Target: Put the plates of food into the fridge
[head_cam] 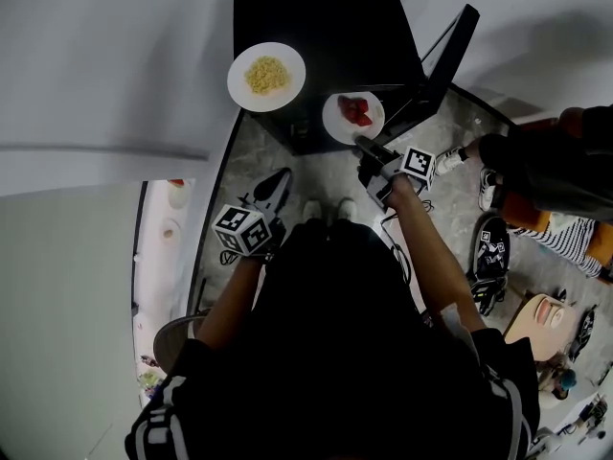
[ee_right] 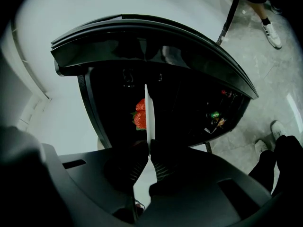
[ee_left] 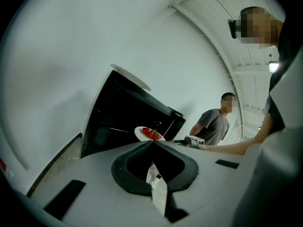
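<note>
A white plate of strawberries hangs in front of the open black fridge, and my right gripper is shut on its near rim. The right gripper view shows that plate edge-on between the closed pads, with the strawberries at its left and the dark fridge interior behind. A second white plate with yellow food rests on the fridge top. My left gripper hangs lower left, away from the fridge. Its fingertips meet with nothing between them.
The fridge door stands open to the right, with small items on its shelf. A person in a grey shirt stands right of the fridge, feet on the stone floor. White walls lie behind and to the left.
</note>
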